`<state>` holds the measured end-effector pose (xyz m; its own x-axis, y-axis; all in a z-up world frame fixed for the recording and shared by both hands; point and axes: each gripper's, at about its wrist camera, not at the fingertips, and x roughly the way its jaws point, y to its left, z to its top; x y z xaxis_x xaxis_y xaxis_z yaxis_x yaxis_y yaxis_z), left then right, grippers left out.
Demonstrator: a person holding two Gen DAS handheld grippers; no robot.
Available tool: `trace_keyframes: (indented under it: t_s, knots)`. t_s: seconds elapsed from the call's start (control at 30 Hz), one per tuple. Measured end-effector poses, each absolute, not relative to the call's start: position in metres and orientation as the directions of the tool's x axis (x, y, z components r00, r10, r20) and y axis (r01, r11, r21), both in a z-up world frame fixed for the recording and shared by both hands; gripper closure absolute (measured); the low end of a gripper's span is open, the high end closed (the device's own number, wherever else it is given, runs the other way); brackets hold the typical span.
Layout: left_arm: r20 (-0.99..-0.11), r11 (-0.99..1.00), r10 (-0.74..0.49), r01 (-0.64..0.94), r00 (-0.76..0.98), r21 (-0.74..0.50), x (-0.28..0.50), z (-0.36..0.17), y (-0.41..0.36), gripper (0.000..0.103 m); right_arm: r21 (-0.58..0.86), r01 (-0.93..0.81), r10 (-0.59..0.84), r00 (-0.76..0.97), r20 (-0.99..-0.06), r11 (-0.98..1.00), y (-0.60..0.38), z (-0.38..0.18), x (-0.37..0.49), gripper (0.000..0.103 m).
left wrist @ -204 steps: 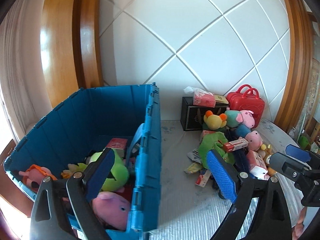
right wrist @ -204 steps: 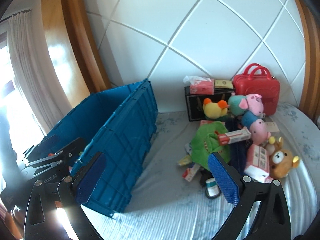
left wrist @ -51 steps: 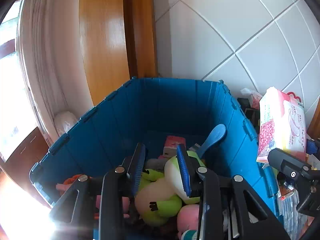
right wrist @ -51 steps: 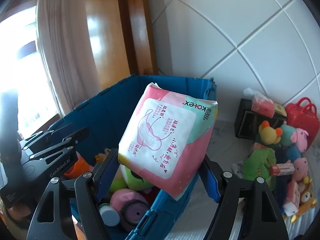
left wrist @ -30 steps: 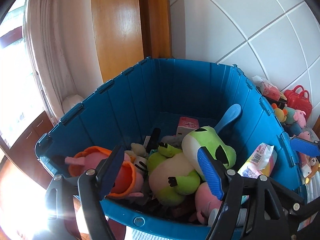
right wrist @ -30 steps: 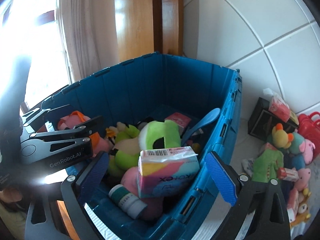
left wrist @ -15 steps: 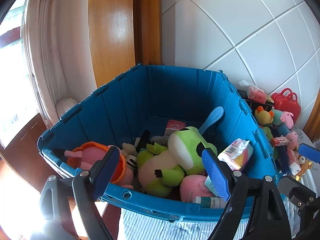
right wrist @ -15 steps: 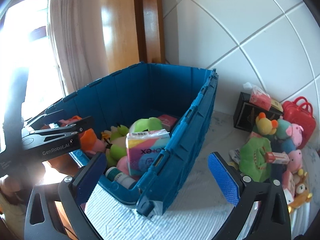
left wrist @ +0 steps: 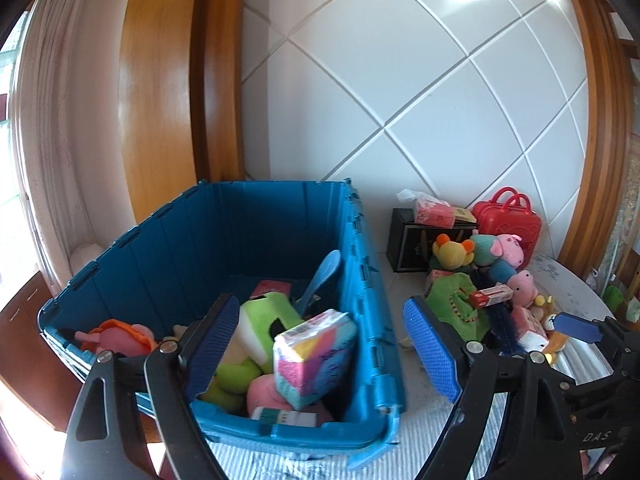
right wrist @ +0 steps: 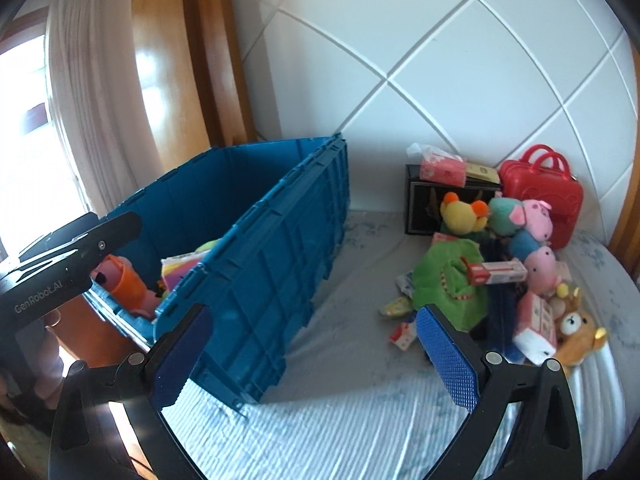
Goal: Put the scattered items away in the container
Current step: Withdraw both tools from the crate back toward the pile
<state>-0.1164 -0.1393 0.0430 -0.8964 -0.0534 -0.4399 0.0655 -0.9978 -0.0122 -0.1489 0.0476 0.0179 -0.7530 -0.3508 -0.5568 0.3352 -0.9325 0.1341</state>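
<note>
Holding both grippers empty, jaws apart: left gripper (left wrist: 320, 344) near the blue crate (left wrist: 360, 280) (pink pad pack (left wrist: 316, 356) sits inside), right gripper (right wrist: 316, 356) aimed right at the toy pile (right wrist: 500, 264), likely the next grab.

Blue crate (left wrist: 360, 264): open-topped, upright on the bed, holding a pastel pad pack (left wrist: 314, 356) atop plush toys. Scattered pile (right wrist: 500, 264) lies well apart on the bed: green plush (right wrist: 448, 280), pink pig plush (right wrist: 540, 264), boxes, bear plush (right wrist: 578, 330).
</note>
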Motion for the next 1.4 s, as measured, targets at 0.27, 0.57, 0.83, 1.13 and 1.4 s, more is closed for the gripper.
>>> trace_keyframes:
  t_s: [0.27, 0.57, 0.83, 1.13, 1.4]
  knots:
    - [-0.478, -1.000, 0.020, -0.013, -0.878, -0.019, -0.135, 0.034, -0.052, 0.018, 0.157, 0.196, -0.251, -0.789, -0.561, -0.968, 0.158, 0.014, -0.152, 0.000]
    - [-0.586, -0.997, 0.069, -0.073, -0.807, -0.017, -0.166, -0.004, 0.046, 0.018, 0.144, 0.007, -0.101, -0.751, -0.653, -0.989, 0.288, -0.029, -0.162, 0.000]
    - [-0.670, -0.996, 0.082, -0.085, -0.738, -0.029, -0.194, -0.047, 0.115, 0.018, 0.157, -0.096, -0.048, -0.690, -0.722, -0.983, 0.381, -0.066, -0.165, 0.000]
    - [-0.775, -0.995, 0.076, -0.101, -0.627, -0.016, -0.216, -0.119, 0.150, 0.018, 0.164, -0.181, -0.030, -0.579, -0.815, -0.970, 0.432, -0.117, -0.174, 0.000]
    - [-0.812, -0.990, 0.121, -0.124, -0.571, -0.061, -0.225, -0.157, 0.141, 0.018, 0.131, -0.282, 0.034, -0.511, -0.859, -0.951, 0.434, -0.133, -0.162, 0.000]
